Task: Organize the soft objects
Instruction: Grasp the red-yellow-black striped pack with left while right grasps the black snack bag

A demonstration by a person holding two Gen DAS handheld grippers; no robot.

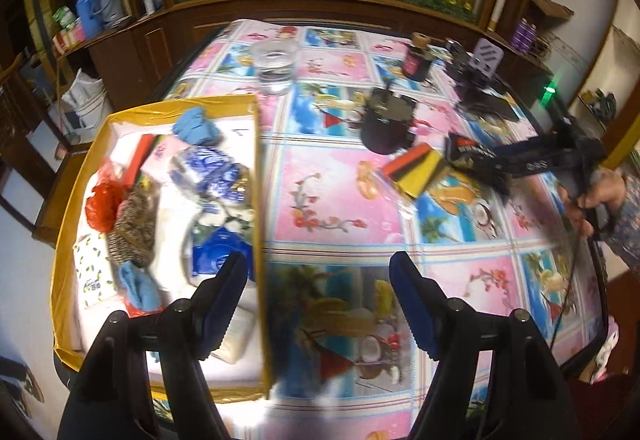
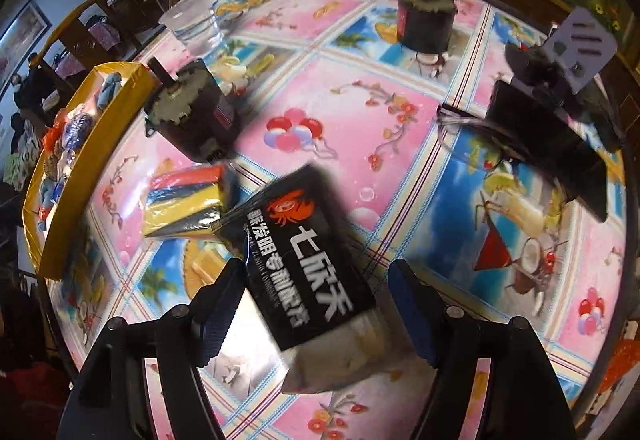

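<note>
Two grippers, jaws both released: left gripper (image 1: 316,304) hung empty over the yellow box (image 1: 80,176) wall, right gripper (image 2: 316,304) straddled the black tissue pack (image 2: 308,264) lying on the bench (image 2: 360,112) beside a striped sponge pack (image 2: 186,200).

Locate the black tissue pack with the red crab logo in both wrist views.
Left wrist: black tissue pack right of centre, at the far gripper's tips.
Right wrist: black tissue pack lower centre, between the open fingers.
Shared landmark: striped sponge pack just left of it.
</note>
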